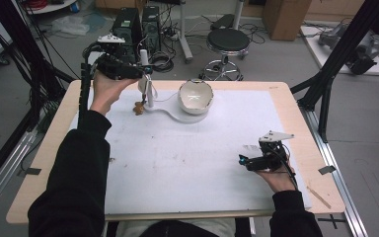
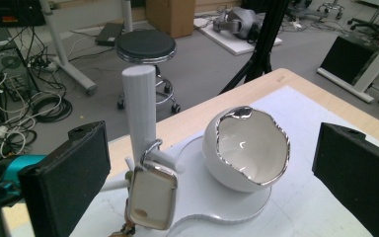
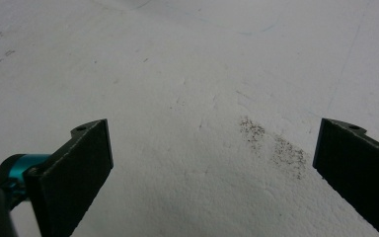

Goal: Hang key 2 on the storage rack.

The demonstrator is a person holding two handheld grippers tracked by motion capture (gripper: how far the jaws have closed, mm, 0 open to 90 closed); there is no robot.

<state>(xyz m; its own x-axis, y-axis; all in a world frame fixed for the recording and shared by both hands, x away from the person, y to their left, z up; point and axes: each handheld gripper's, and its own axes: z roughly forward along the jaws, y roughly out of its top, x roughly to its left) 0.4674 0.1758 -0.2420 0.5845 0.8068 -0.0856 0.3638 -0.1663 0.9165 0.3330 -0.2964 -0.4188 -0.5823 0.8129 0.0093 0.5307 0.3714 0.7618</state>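
Observation:
A white bowl (image 1: 196,96) with a jagged silver rim sits on the round end of a flat white stand (image 1: 175,114). From the stand's other end rises a white post (image 1: 150,91). A cream tag with a silver frame (image 2: 150,197) hangs by a ring from a peg on the post (image 2: 139,108), and a small brown charm (image 1: 138,107) lies below it. My left gripper (image 1: 145,70) hovers open just behind the post, its jaws spread wide on either side of the post and the bowl (image 2: 246,148), holding nothing. My right gripper (image 1: 242,160) rests open on the white mat, with nothing between its jaws.
A white mat (image 1: 177,163) covers most of the wooden table (image 1: 44,158). A patch of dark specks (image 3: 271,143) marks the mat ahead of the right gripper. Beyond the far edge stand a black stool (image 1: 228,42), computer towers (image 1: 128,24) and loose cables.

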